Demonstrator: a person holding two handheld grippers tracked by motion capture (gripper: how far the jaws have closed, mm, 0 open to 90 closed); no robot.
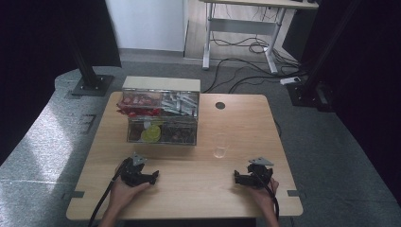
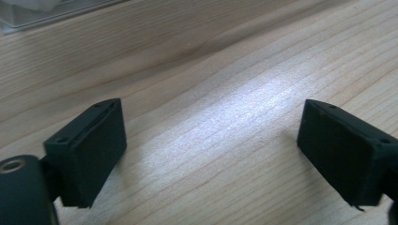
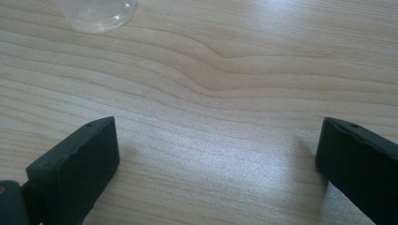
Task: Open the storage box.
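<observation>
A clear plastic organizer box [image 1: 161, 116] stands at the back left of the wooden table [image 1: 189, 189], with red packets, silver sachets, dark items and a yellow-green piece in its compartments. To its right a clear drinking glass [image 1: 220, 145] stands upright; its base [image 3: 96, 14] shows at the top of the right gripper view. My left gripper [image 1: 155, 176] rests near the front left of the table, jaws wide apart over bare wood [image 2: 211, 136]. At the front right lies my right gripper [image 1: 236, 177], open too, with nothing between its jaws [image 3: 216, 164].
A round cable hole [image 1: 220, 105] sits in the table's back edge. A corner of the organizer box [image 2: 42, 11] appears at the top left of the left gripper view. Behind the table are a white desk frame [image 1: 241, 28], floor cables and black stand bases.
</observation>
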